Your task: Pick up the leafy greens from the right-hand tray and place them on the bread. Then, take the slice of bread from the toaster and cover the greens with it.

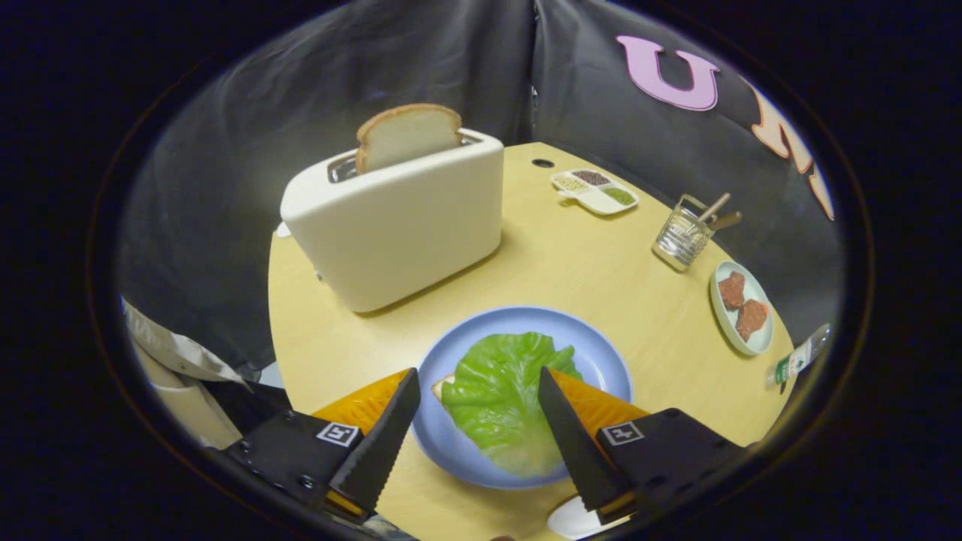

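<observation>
A green lettuce leaf [497, 398] lies on a slice of bread [442, 386], of which just a corner peeks out, on a blue plate [601, 353]. My gripper [479, 373] hovers over the plate, open, with the leaf showing between its fingers and nothing held. Beyond the plate stands a cream toaster [394, 222] with a slice of bread [406, 135] sticking up out of its slot.
The round wooden table [586, 263] also carries a small divided tray of seasonings [595, 189], a glass jar with utensils [684, 234], a pale plate with meat patties [740, 308] and a bottle [800, 357] at the right edge. A white dish [575, 518] sits near my right finger.
</observation>
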A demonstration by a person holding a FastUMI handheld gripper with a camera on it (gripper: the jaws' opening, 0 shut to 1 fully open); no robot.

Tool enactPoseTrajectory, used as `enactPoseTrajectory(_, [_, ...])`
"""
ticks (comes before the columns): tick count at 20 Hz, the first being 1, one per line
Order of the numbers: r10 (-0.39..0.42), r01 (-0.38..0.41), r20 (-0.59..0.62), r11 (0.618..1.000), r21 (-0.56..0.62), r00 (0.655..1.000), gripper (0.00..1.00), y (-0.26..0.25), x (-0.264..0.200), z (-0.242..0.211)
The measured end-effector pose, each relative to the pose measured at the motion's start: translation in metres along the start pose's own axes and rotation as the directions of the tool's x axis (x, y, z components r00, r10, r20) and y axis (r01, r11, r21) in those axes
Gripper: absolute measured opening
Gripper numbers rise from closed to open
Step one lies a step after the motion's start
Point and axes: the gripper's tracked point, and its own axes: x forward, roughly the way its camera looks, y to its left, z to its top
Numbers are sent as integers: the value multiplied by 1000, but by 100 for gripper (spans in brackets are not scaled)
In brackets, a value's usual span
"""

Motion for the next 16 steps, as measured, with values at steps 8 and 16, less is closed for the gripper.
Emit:
enactPoseTrajectory(8, [-35, 32, 105, 999, 27, 994, 100, 15, -36, 78])
enactPoseTrajectory(16, [-33, 26, 126, 998, 49, 991, 100, 42, -39, 140])
